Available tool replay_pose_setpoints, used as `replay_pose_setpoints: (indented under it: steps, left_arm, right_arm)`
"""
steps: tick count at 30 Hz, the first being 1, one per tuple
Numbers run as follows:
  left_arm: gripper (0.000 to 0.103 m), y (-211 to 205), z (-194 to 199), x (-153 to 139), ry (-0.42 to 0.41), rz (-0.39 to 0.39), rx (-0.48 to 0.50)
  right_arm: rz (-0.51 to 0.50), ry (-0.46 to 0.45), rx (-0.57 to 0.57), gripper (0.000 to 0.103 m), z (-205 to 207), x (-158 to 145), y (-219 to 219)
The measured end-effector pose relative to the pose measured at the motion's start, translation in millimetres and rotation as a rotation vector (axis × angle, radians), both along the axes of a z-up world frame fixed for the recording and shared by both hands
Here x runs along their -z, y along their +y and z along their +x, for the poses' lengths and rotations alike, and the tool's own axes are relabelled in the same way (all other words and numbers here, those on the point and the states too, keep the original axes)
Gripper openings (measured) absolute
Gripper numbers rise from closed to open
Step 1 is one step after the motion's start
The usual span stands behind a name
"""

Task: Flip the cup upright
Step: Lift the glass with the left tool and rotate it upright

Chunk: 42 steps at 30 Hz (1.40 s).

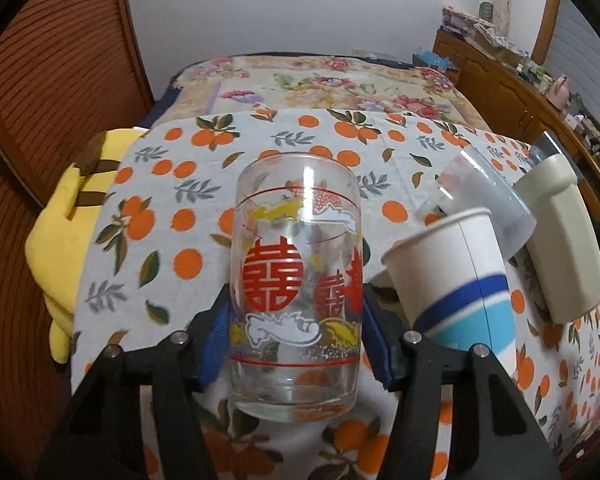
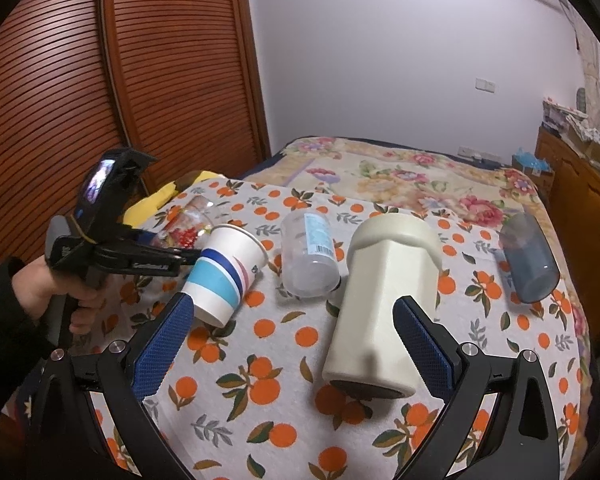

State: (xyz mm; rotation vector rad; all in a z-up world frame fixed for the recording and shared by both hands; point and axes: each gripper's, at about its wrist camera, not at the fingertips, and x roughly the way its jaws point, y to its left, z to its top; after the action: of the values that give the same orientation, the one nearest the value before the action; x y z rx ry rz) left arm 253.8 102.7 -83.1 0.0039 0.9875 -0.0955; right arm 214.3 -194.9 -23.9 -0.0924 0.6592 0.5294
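Between the left claw (image 1: 296,332) fingers, a clear red-printed glass cup (image 1: 296,280).

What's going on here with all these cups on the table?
A person holds a gripper in each hand. The left gripper is shut on the printed glass cup. The right gripper hangs open over the cream cup, which lies on its side on the orange-print tablecloth, as do the paper cup and two plastic cups.

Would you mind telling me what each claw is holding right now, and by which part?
The left claw grips the printed glass cup by its lower sidewalls. The right claw is open, holding nothing.
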Motion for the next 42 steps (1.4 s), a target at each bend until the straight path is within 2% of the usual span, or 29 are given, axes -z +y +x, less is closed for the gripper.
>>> replay_pose_setpoints:
  steps: [7, 13, 19, 32, 42]
  left_arm:
    - [0.057, 1, -44, -22, -0.066, -0.007, -0.007]
    - [0.057, -10, -91, -44, -0.122, -0.044, 0.008]
    - [0.057, -40, -130, -43, -0.130, -0.111, 0.043]
    - [0.057, -123, -155, -23, -0.093, -0.206, 0.102]
    - [0.058, -162, -151, -8, -0.050, -0.213, 0.133]
  right_arm:
    - [0.013, 0.002, 0.019, 0.102, -13, -3, -13]
    - [0.019, 0.006, 0.031, 0.102, -34, -5, -28]
    - [0.032, 0.025, 0.061, 0.102, -54, -1, -49]
    - [0.031, 0.057, 0.138, 0.102, -73, 7, -92]
    - [0.033, 0.079, 0.173, 0.102, -77, 15, -112]
